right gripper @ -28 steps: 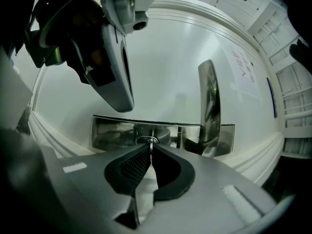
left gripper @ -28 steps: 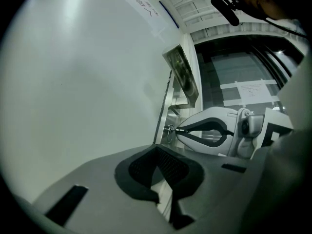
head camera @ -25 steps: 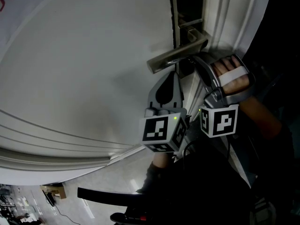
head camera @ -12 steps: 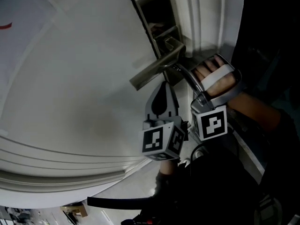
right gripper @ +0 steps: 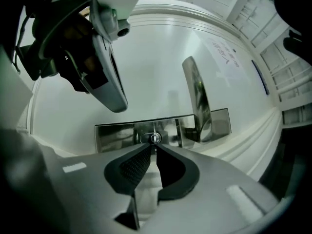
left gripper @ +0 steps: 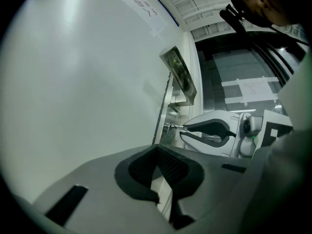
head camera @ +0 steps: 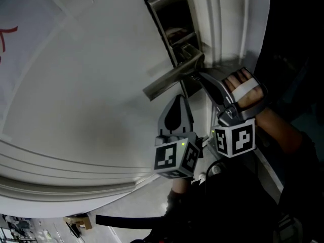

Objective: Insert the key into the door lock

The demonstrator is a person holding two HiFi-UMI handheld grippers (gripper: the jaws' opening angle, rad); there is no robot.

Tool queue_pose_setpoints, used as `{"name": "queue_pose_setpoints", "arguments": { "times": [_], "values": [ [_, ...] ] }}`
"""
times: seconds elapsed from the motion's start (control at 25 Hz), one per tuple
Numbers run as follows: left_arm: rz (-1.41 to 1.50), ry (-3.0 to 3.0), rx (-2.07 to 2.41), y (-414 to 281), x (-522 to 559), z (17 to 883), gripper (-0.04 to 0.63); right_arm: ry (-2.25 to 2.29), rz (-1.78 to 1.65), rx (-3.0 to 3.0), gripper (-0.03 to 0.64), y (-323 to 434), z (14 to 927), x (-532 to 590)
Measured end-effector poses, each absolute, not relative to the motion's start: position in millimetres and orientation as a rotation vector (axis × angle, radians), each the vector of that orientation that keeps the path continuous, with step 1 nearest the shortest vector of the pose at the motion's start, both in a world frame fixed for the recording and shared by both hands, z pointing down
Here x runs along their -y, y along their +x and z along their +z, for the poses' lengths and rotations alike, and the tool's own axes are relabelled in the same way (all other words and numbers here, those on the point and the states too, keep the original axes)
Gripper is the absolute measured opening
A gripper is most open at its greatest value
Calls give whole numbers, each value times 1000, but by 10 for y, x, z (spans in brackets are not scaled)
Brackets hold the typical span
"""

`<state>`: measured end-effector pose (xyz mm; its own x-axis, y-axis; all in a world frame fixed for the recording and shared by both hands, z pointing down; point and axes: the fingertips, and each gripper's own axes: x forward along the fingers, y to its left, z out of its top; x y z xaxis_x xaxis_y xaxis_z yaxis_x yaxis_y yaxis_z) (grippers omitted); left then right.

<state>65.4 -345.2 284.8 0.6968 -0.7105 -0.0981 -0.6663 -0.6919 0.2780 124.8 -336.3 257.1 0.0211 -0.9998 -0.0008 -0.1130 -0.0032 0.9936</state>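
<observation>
My right gripper (right gripper: 155,148) is shut on a thin metal key (right gripper: 155,144), whose tip meets the round lock cylinder (right gripper: 153,138) in the steel lock plate (right gripper: 117,135). In the head view this right gripper (head camera: 198,76) reaches in just under the lever handle (head camera: 172,80). From the left gripper view, the key (left gripper: 176,126) runs from the right gripper (left gripper: 184,126) into the lock (left gripper: 169,126). My left gripper (head camera: 178,99) hangs below the handle, close to the door face, its jaws shut with nothing between them.
The white door (head camera: 91,85) fills the left of the head view, with moulded ridges (head camera: 61,171) low down. The door frame (head camera: 223,24) rises on the right. A hand (head camera: 245,87) holds the right gripper. The lever handle (right gripper: 197,101) juts out right of the lock.
The head view has swung, so the lock plate now shows higher and further left. Both grippers keep their places by the handle, and the right gripper stays at the lock.
</observation>
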Motion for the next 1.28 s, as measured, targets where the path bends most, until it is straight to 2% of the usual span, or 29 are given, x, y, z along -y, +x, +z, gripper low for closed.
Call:
{"name": "queue_pose_setpoints", "arguments": {
  "times": [0.32, 0.6, 0.96, 1.28],
  "values": [
    [-219, 2667, 1136, 637, 3387, 2890, 0, 1710, -980, 1645, 14, 1493, 2389, 3033],
    [-227, 2709, 1124, 718, 3363, 2975, 0, 2168, -487, 2213, 2, 1513, 2517, 2979],
    [-142, 2680, 1147, 771, 3332, 3153, 0, 2082, 55, 2610, 0, 1382, 2844, 3060],
    [-180, 2723, 1163, 777, 3368, 3188, 0, 2045, 63, 2571, 0, 1365, 2927, 3098]
  ]
}}
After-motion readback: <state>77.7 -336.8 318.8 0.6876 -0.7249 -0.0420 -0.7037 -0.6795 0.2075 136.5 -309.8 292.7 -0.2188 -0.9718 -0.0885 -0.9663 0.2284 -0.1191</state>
